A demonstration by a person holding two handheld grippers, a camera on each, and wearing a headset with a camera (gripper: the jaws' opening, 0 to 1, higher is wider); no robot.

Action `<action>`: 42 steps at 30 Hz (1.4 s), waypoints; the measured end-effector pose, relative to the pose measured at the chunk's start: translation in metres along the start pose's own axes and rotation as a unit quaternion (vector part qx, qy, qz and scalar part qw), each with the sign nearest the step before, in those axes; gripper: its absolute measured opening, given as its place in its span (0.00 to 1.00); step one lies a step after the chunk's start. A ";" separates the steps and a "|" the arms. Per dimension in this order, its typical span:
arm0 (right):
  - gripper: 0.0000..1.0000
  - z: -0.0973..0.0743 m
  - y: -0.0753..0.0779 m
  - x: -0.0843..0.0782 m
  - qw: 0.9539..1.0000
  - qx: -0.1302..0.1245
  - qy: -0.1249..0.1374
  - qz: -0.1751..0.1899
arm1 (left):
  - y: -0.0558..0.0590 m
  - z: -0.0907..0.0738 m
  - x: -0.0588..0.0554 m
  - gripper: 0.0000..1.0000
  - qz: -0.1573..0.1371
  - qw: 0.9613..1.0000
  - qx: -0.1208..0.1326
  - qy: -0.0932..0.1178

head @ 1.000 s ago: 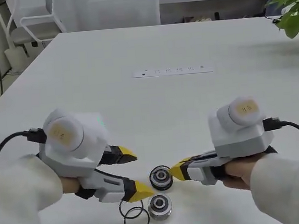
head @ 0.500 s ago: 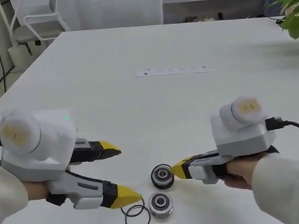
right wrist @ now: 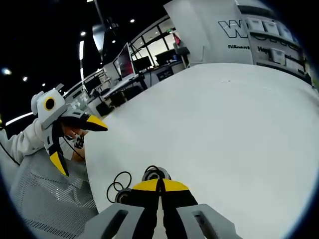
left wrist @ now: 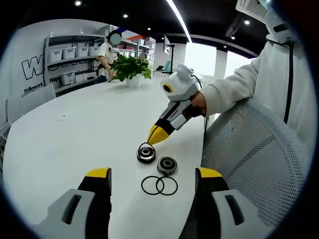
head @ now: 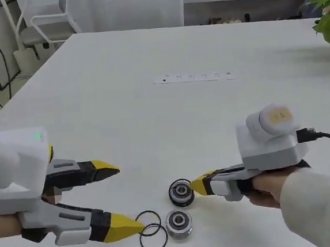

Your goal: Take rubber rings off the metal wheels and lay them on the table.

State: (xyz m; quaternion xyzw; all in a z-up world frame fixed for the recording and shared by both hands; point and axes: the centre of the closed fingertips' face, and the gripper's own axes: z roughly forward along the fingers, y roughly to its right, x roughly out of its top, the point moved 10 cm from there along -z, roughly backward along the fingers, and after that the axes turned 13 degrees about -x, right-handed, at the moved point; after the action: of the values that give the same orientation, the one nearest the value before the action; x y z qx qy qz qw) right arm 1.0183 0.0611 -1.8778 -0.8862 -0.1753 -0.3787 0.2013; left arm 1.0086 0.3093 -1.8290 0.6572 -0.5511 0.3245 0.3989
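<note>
Two metal wheels lie near the table's front edge. The far wheel (head: 181,192) (left wrist: 146,153) (right wrist: 154,174) has a thin black rubber ring lifted off its rim. My right gripper (head: 197,185) (right wrist: 160,185) (left wrist: 153,137) is shut on that ring, its tip at the wheel's right side. The near wheel (head: 178,223) (left wrist: 167,165) (right wrist: 122,195) lies flat beside two loose rubber rings (head: 152,230) (left wrist: 159,185) (right wrist: 118,181) that overlap on the table. My left gripper (head: 120,198) (left wrist: 153,174) (right wrist: 70,134) is open and holds nothing, left of the rings and wheels.
A white power strip (head: 196,77) lies mid-table. A green plant (head: 327,14) (left wrist: 129,67) stands at the far right edge. Chairs (head: 138,11) line the far side. A mesh chair back (left wrist: 249,159) is close to the table's front edge.
My left gripper has drawn back to the left, away from the rings and wheels, with its jaws wider apart. The right gripper has stayed at the far wheel.
</note>
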 end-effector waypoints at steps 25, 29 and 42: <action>0.00 -0.003 0.000 0.003 1.000 0.008 0.009 0.023 | 0.001 -0.006 -0.038 0.80 -0.067 0.998 -0.007 -0.011; 0.00 -0.004 -0.001 0.004 1.000 0.006 0.009 0.017 | 0.002 -0.004 -0.039 0.79 -0.068 0.997 -0.010 -0.022; 0.00 -0.009 -0.011 0.016 0.999 0.020 0.037 0.009 | 0.004 -0.002 -0.040 0.80 -0.074 0.997 -0.020 -0.026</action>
State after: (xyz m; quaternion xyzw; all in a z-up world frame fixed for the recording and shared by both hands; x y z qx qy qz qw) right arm 1.0179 0.0686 -1.8580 -0.8691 -0.1676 -0.4054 0.2286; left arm 0.9974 0.3296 -1.8622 0.6964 -0.5174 0.2658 0.4204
